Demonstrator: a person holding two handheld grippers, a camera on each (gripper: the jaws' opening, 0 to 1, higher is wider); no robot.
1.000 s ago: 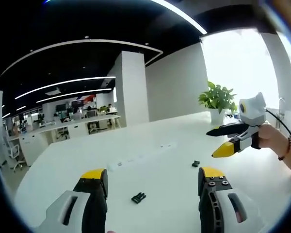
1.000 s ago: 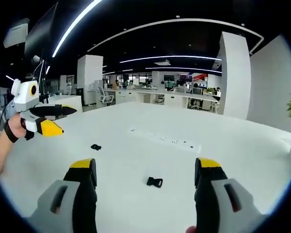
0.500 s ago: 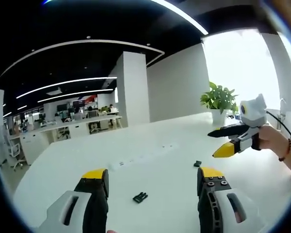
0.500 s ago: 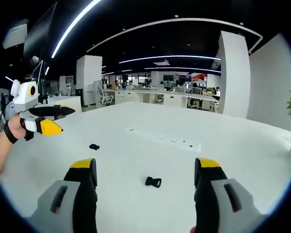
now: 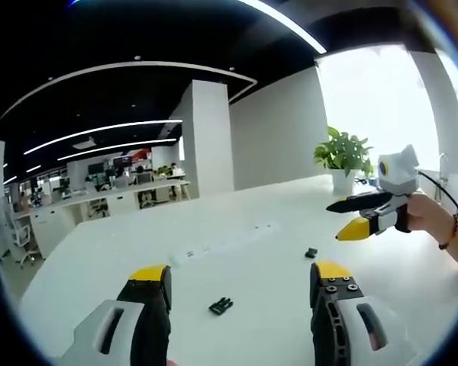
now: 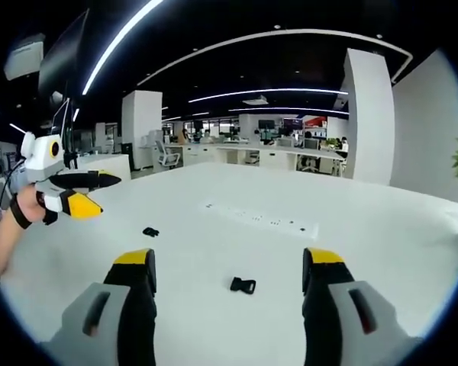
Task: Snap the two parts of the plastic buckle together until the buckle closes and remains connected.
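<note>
Left gripper view: left claw point(image 5: 241, 286), jaws wide, empty, above the white table point(image 5: 252, 259). Pronged buckle half point(image 5: 220, 306) lies between the jaws; socket half point(image 5: 311, 252) lies well apart, further right. Right claw point(image 5: 349, 217) enters from the right, jaws parted, empty. Plant point(image 5: 342, 155) behind.

Right gripper view: right claw point(image 6: 229, 268), jaws wide; socket half point(image 6: 243, 285) between them. Pronged half point(image 6: 150, 232) near left claw point(image 6: 95, 194).

Step, judged: approach, nothing gripped. Next: each claw descends and closes on its half.
</note>
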